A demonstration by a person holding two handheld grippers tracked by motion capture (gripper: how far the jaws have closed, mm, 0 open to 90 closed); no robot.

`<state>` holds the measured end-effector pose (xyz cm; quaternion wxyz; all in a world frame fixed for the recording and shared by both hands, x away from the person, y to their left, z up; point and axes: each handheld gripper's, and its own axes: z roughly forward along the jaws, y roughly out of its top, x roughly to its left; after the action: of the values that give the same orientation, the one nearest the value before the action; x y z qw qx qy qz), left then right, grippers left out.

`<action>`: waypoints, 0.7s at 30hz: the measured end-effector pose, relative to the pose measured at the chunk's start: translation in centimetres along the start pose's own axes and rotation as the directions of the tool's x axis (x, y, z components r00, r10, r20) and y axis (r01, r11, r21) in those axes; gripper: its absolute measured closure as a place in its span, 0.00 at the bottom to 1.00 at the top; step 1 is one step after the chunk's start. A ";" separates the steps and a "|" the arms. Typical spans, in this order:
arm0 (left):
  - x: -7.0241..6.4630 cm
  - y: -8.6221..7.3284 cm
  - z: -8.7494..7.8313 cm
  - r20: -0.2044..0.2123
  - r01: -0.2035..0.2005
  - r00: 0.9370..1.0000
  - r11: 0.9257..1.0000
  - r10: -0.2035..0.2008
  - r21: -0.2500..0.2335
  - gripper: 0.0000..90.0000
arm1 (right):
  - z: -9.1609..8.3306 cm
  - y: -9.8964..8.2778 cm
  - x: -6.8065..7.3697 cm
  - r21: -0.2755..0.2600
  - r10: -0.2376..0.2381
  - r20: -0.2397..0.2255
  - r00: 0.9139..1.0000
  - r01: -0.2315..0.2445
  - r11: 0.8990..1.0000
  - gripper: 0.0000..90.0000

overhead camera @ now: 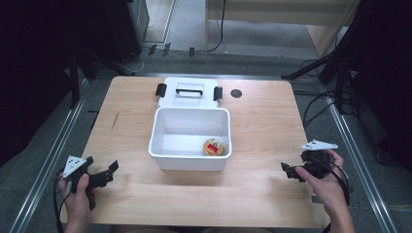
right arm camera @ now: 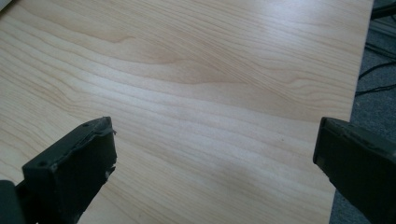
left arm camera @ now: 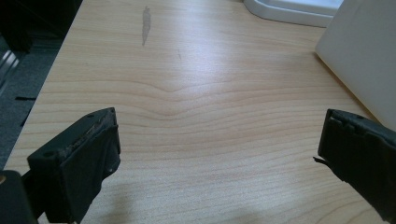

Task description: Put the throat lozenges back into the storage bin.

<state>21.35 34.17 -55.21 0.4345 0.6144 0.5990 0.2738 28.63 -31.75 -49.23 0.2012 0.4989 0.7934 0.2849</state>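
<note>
With fingers spread wide and empty, the left gripper (overhead camera: 104, 175) and right gripper (overhead camera: 291, 171) rest on the worktop (overhead camera: 262, 126) either side of the white bin (overhead camera: 160, 131).

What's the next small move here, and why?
Probably reach the left gripper back toward the white plastic lid with black latches lying behind the open white plastic box. The round orange packaged item already sits inside the box, both grippers, including the right gripper, are open and empty over the wooden table, so closing looks next.
</note>
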 end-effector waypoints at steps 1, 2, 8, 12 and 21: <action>0.0 0.0 0.0 0.000 0.000 1.000 1.000 0.000 0.000 0.00 | -0.1 -0.4 -0.2 -0.016 0.008 0.001 1.000 -0.008 1.000 0.00; 0.0 0.0 0.0 -0.001 0.000 1.000 1.000 0.000 0.000 0.00 | -0.1 -0.4 -0.2 -0.016 0.008 0.001 1.000 -0.008 1.000 0.00; 0.0 0.0 0.0 -0.001 0.000 1.000 1.000 0.000 -0.001 0.00 | -0.7 -3.8 -1.1 -0.134 0.096 0.002 0.995 -0.094 0.987 0.00; 0.0 0.0 0.0 0.000 0.002 1.000 1.000 -0.002 -0.002 0.00 | -1.1 -5.9 -1.7 -0.185 0.159 -0.008 0.987 -0.157 0.970 0.00; 0.0 0.0 0.0 0.000 0.001 1.000 1.000 -0.001 -0.001 0.00 | -1.1 -9.4 -1.8 -0.289 0.246 -0.033 0.969 -0.245 0.925 0.00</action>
<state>21.35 34.18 -55.22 0.4348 0.6140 0.5991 0.2738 22.38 -36.83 -54.43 0.2366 0.5597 0.6738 0.4204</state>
